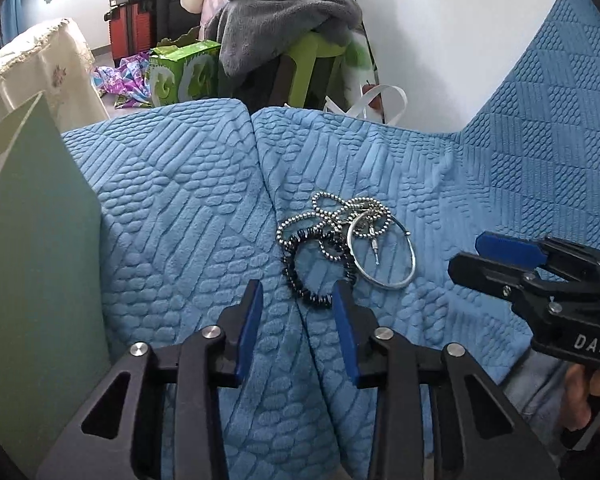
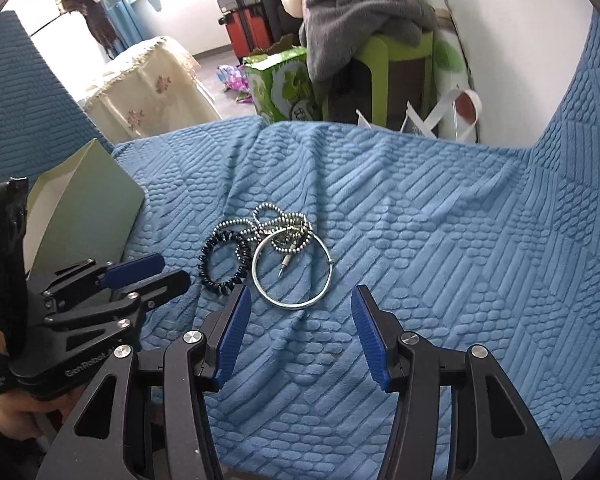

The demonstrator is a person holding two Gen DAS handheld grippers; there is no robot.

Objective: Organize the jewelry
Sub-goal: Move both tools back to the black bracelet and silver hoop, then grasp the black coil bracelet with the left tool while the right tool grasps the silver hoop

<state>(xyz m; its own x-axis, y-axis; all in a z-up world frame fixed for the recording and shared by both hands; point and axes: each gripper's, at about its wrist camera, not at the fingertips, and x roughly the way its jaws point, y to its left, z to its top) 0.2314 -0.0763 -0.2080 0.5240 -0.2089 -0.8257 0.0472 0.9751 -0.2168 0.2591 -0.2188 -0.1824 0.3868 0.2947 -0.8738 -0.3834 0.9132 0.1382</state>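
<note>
A heap of jewelry lies on the blue textured cover (image 1: 172, 216) (image 2: 440, 240). It holds a silver bangle (image 1: 380, 285) (image 2: 296, 305), a silver ball chain (image 1: 340, 208) (image 2: 284, 220) with a small pendant (image 1: 374, 242) (image 2: 284, 268), and a black bead bracelet (image 1: 289, 268) (image 2: 202, 266). My left gripper (image 1: 298, 286) (image 2: 172, 268) is open, and the bracelet's near edge lies between its tips, untouched. My right gripper (image 2: 300, 290) (image 1: 466, 254) is open just short of the bangle, pads clear of it.
A green card folder (image 1: 40, 240) (image 2: 92, 192) stands at the left of the cover. Past the cover's far edge are a green stool (image 1: 312, 64) under grey blankets, a green box (image 1: 180, 72) and a cloth-draped table (image 2: 152, 88). A hand (image 1: 588, 384) holds the right gripper.
</note>
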